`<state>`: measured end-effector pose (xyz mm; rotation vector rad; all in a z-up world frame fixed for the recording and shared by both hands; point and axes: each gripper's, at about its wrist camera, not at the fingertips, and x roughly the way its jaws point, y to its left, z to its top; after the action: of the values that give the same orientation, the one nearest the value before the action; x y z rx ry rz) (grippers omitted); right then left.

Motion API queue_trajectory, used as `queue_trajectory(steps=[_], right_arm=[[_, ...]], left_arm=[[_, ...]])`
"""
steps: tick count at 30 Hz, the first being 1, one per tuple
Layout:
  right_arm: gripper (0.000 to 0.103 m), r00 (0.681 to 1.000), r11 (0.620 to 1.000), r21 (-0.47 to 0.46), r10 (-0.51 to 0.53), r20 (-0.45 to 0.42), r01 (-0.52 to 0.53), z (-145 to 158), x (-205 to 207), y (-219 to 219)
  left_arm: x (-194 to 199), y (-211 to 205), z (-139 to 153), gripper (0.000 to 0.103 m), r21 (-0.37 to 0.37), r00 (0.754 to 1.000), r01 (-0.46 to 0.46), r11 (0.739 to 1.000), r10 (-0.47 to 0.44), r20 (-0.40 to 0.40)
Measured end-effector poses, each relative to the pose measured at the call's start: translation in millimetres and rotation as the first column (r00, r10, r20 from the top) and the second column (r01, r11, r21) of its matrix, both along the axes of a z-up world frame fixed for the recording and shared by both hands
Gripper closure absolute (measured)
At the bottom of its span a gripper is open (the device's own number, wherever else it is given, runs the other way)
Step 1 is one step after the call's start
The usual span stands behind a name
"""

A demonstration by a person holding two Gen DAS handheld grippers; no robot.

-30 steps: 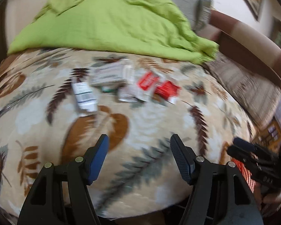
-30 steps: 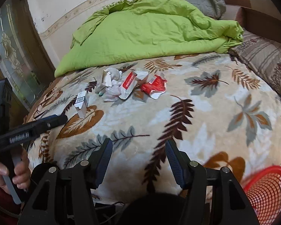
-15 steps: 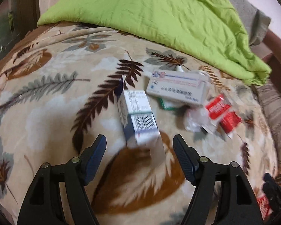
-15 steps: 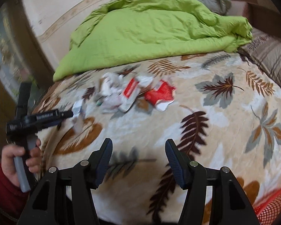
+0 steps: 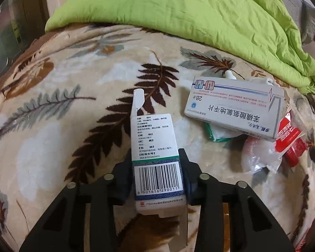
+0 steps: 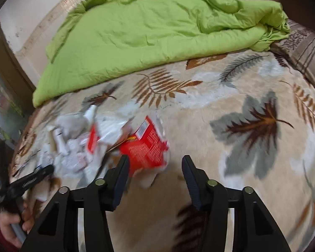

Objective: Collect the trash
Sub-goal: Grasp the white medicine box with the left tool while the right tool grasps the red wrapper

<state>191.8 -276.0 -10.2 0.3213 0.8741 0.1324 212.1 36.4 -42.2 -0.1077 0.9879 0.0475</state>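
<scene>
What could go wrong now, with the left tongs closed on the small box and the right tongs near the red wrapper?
1. The left tongs pinch the small box near its barcode end only; its far flap is open, so the thin carton may crush or tilt out.
2. The right tongs are open and only partly around the red wrapper; closing now may catch the blanket or miss.
</scene>
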Motion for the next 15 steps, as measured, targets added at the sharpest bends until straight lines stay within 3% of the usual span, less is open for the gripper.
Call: queue_trajectory(steps=[1,5,6,15], right_arm=[[0.051,1.000,1.000,-0.005,0.008,-0.012,-0.008,-4.5,8.5,1.2],[0.091,0.999,1.000,0.005,0.015,-0.046,-0.015,-21.2,26.2,3.4],[0.096,0.999,1.000,0.004,0.009,-0.040,-0.009,-21.3,23.8,4.0],[0.099,0.999,0.999,0.030,-0.012,0.047,0.011,6.7,-71.0,18.0]], left_arm=[[-0.2,-0.9,-0.5,0.069,0.014,1.000,0.006,1.000,-0.007,0.010],[-6.1,-4.0,-0.3,0.069,0.044,0.998,0.026,0.999,-0.028,0.048],[-9.5,-4.6,1.3,0.069,0.045,0.998,0.029,0.999,-0.032,0.057],[-77.9,-23.1,28.5,0.069,-0.021,0.978,0.159,0.987,-0.155,0.141]])
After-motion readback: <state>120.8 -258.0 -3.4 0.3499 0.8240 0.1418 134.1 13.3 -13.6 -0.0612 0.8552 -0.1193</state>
